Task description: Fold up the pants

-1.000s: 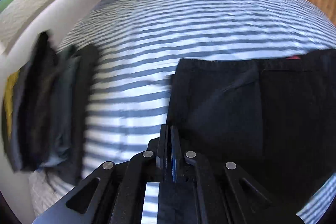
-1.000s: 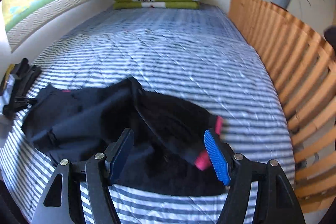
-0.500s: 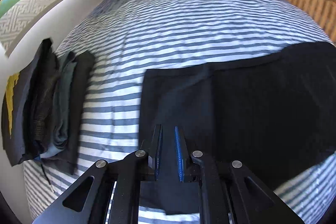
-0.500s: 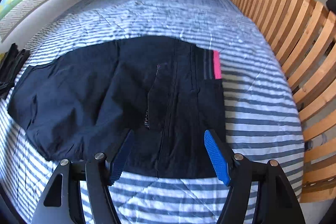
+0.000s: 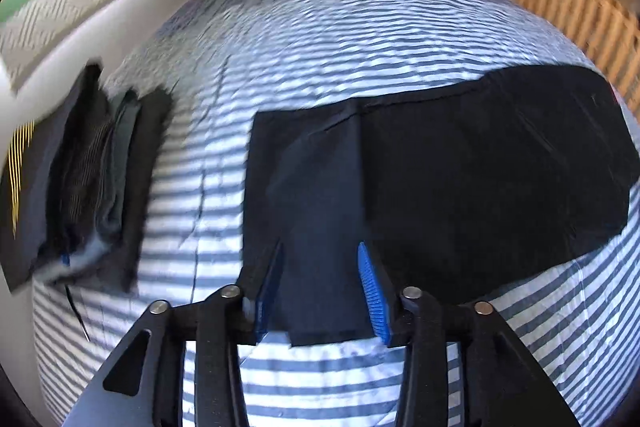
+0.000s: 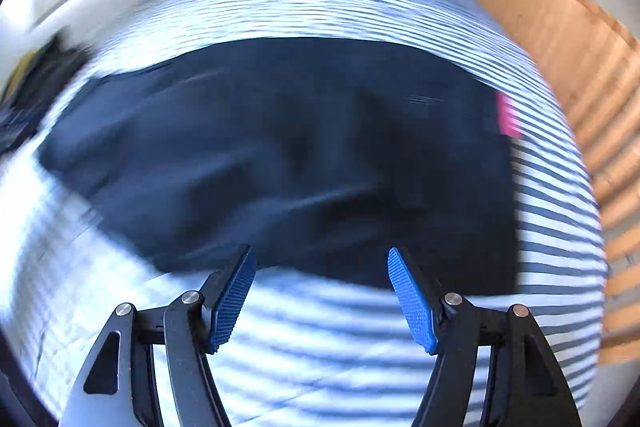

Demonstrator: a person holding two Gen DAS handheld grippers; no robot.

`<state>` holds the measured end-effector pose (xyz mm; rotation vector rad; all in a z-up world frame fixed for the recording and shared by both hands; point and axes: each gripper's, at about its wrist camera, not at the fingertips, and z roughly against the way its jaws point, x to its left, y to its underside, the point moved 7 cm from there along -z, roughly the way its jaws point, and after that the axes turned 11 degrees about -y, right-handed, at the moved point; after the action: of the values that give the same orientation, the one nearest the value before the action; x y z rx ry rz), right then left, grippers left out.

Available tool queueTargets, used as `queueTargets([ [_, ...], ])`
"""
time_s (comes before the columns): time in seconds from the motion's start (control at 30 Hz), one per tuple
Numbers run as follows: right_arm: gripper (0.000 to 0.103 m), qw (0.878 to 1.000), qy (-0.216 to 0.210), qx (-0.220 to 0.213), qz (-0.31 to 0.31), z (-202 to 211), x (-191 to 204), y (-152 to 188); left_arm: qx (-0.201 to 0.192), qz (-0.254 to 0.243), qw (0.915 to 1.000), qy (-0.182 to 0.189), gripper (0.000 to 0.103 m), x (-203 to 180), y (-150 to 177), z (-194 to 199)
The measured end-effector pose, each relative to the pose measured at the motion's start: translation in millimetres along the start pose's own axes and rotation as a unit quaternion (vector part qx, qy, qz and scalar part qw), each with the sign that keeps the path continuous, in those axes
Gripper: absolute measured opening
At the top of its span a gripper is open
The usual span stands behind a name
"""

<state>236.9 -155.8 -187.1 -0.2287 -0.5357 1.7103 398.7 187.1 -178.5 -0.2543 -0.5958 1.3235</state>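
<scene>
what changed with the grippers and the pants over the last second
The left gripper, shut on the pants a second ago, opened and let go. The pants, bunched up then, now lie spread flat on the striped bed. The right gripper stayed open; the pile of folded clothes stayed put.
</scene>
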Motion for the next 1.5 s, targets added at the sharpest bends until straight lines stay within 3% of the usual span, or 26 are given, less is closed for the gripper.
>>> queueTargets([
  [0.1, 0.065, 0.999, -0.026, 0.018, -0.021, -18.0, 28.7, 7.0, 0.031, 0.038, 0.9987, 0.014, 0.053, 28.5, 12.8, -11.9],
  [0.23, 0.065, 0.997, -0.007, 0.039, -0.06, -41.1, 33.8, 15.3, 0.063, 0.088, 0.9939, 0.025, 0.06, 59.6, 29.0, -23.9],
  [0.37, 0.065, 0.994, -0.019, 0.041, -0.104, -47.6, 34.8, 22.2, 0.091, 0.16, 0.9801, 0.075, 0.066, 80.3, 35.1, -39.2],
  [0.43, 0.065, 0.993, -0.012, 0.034, -0.115, -48.4, 32.3, 19.2, 0.104, 0.166, 0.9758, 0.097, 0.066, 73.9, 36.8, -44.6],
  [0.57, 0.065, 0.989, -0.014, 0.026, -0.145, -50.8, 25.3, 11.9, 0.106, 0.146, 0.979, 0.095, 0.066, 57.3, 36.1, -48.5],
  [0.63, 0.052, 0.99, -0.005, 0.024, -0.14, -49.7, 23.1, 7.1, 0.102, 0.149, 0.9784, 0.1, 0.065, 53.9, 34.6, -46.0],
  [0.67, 0.034, 0.989, -0.01, 0.023, -0.143, -49.4, 23.7, 4.5, 0.098, 0.15, 0.9784, 0.102, 0.065, 54.4, 33.6, -45.1],
  [0.7, 0.023, 0.988, -0.025, 0.021, -0.15, -50.2, 24.5, -1.9, 0.097, 0.15, 0.9784, 0.104, 0.065, 53.8, 33.3, -43.6],
  [0.73, 0.001, 0.987, -0.036, 0.02, -0.157, -47.0, 23.2, -2.1, 0.096, 0.15, 0.9785, 0.105, 0.065, 54.2, 33.7, -41.5],
  [0.9, 0.001, 0.988, -0.029, -0.011, -0.154, -22.9, 14.7, -7.9, 0.095, 0.144, 0.9788, 0.11, 0.065, 53.2, 35.3, -35.8],
  [1.03, 0.002, 0.985, -0.054, 0.002, -0.163, -23.3, 14.0, -8.2, 0.103, 0.15, 0.9778, 0.104, 0.064, 58.6, 40.1, -39.7],
  [1.07, 0.005, 0.985, -0.059, 0.007, -0.164, -25.0, 15.1, -6.2, 0.104, 0.151, 0.9777, 0.102, 0.064, 60.1, 41.1, -41.2],
  [1.17, 0.042, 0.979, -0.088, 0.006, -0.186, -27.3, 16.3, -1.3, 0.103, 0.144, 0.9788, 0.102, 0.064, 57.9, 41.5, -43.0],
  [1.4, 0.047, 0.967, -0.11, -0.001, -0.228, -26.6, 12.8, -0.9, 0.101, 0.139, 0.9795, 0.105, 0.064, 56.2, 40.9, -42.8],
  [1.5, 0.049, 0.956, -0.152, -0.01, -0.25, -29.3, 21.5, -6.0, 0.1, 0.143, 0.979, 0.105, 0.064, 60.3, 41.3, -40.8],
])
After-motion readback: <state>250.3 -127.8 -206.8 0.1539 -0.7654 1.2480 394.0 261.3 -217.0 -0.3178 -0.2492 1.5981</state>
